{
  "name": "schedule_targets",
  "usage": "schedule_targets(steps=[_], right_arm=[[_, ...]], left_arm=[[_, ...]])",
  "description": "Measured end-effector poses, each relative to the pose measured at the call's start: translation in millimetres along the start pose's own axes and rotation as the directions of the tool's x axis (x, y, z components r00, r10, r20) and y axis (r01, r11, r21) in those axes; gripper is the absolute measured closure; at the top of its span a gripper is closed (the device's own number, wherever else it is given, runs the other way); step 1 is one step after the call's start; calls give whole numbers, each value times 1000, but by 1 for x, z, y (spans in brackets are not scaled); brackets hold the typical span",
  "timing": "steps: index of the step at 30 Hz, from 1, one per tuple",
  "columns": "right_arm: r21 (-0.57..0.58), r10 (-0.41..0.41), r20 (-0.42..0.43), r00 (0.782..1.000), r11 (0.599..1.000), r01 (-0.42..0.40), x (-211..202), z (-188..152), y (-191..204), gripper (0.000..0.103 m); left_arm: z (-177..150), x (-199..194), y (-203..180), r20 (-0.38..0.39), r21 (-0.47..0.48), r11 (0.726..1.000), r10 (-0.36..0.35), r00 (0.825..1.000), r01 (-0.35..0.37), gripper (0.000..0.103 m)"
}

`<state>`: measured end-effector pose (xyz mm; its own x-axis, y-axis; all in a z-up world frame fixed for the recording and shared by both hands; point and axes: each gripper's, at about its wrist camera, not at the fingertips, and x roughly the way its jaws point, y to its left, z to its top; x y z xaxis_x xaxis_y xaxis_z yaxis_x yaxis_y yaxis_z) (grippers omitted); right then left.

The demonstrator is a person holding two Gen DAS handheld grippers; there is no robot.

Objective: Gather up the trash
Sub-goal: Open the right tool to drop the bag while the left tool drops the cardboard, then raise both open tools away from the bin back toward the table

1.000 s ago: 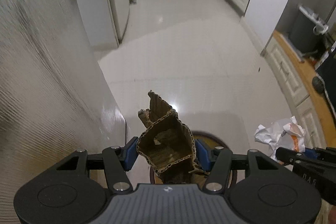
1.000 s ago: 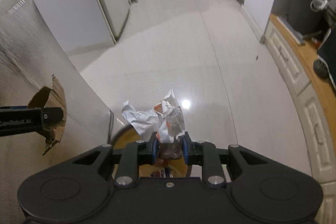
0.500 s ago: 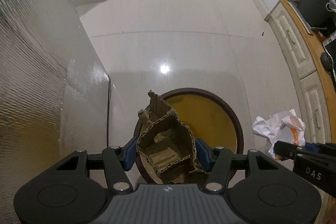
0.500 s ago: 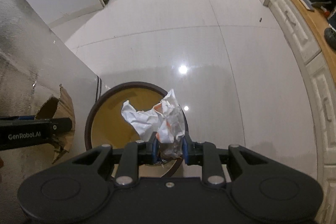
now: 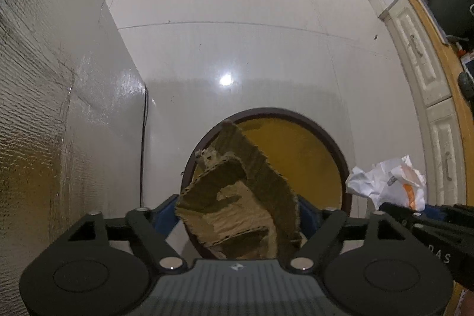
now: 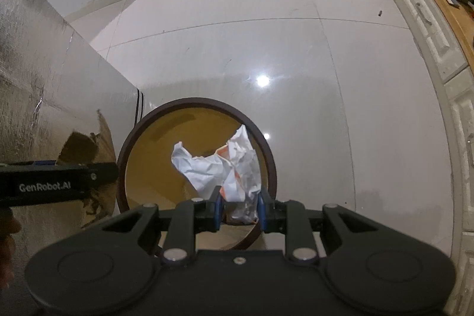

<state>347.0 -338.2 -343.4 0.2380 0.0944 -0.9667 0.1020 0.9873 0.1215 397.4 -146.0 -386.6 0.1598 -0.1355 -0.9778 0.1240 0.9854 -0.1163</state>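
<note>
Now hanging over the mouth of the round bin [image 5: 331,144], where a second ago only its near rim peeked past the fingers; both hands lower and tipped more steeply down than before. Left gripper [image 5: 237,212] opening at this moment, blue pads drawn away from the torn cardboard [image 5: 237,197], which a half second back sat clamped between them. Still between the jaws, but no longer pressed from the left side; on the right the pad is hidden behind the cardboard, so contact there cannot be told. Probably the release itself: cardboard poised above the left part of the bin opening, likely to drop inside.

Right gripper [image 6: 239,208] closed tight on the crumpled wrapper [image 6: 225,168], unchanged in grip, and brought from beside the bin to above its near right rim. Next step, by the look of it: letting go of the wrapper as well.

Cardboard: brown, corrugated, ragged at every edge, folded into a loose open tube with a tongue sticking up toward the bin's far-left rim. Wrapper: white paper with orange print, balled and creased, a greyish foil-like bit down at the pads. Bin: dark brown rim, yellow-ochre inside, nothing visible in what shows of its interior, standing on the pale tiled floor [image 6: 296,64] just beside a shiny textured panel [image 5: 44,108] at the left.
</note>
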Motion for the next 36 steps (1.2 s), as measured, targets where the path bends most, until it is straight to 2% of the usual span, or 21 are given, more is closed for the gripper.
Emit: schedule_targets(steps=[4, 10, 22, 24, 25, 26, 30, 32, 36], right_arm=[[-1, 1, -5, 1000, 1000, -1, 4, 3, -1, 79], [0, 4, 0, 1000, 1000, -4, 7, 3, -3, 78], [-7, 8, 27, 1000, 1000, -8, 7, 0, -3, 72], [-5, 11, 28, 1000, 1000, -11, 7, 1, -2, 62], [-5, 13, 28, 1000, 1000, -13, 8, 1, -2, 51], [-8, 15, 29, 999, 1000, -15, 8, 1, -2, 44], [-28, 17, 24, 1000, 999, -16, 9, 0, -2, 30], [-46, 22, 15, 1000, 999, -21, 10, -1, -1, 18], [-78, 22, -7, 1000, 997, -22, 11, -3, 2, 8]], left_arm=[[-1, 3, 2, -11, 10, 1000, 29, 1000, -28, 10], [-3, 6, 3, -25, 29, 998, 61, 998, -61, 4], [-8, 7, 15, -49, 43, 992, 125, 991, -123, 0], [-9, 8, 17, -54, 37, 991, 132, 990, -130, 0], [-10, 8, 18, -57, 35, 990, 136, 989, -134, 0], [-10, 8, 20, -62, 33, 990, 140, 988, -138, 0], [-9, 8, 21, -72, 26, 989, 146, 987, -145, 0], [-9, 6, 22, -74, 26, 989, 145, 987, -143, 0], [-9, 4, 22, -73, 28, 989, 145, 987, -143, 0]])
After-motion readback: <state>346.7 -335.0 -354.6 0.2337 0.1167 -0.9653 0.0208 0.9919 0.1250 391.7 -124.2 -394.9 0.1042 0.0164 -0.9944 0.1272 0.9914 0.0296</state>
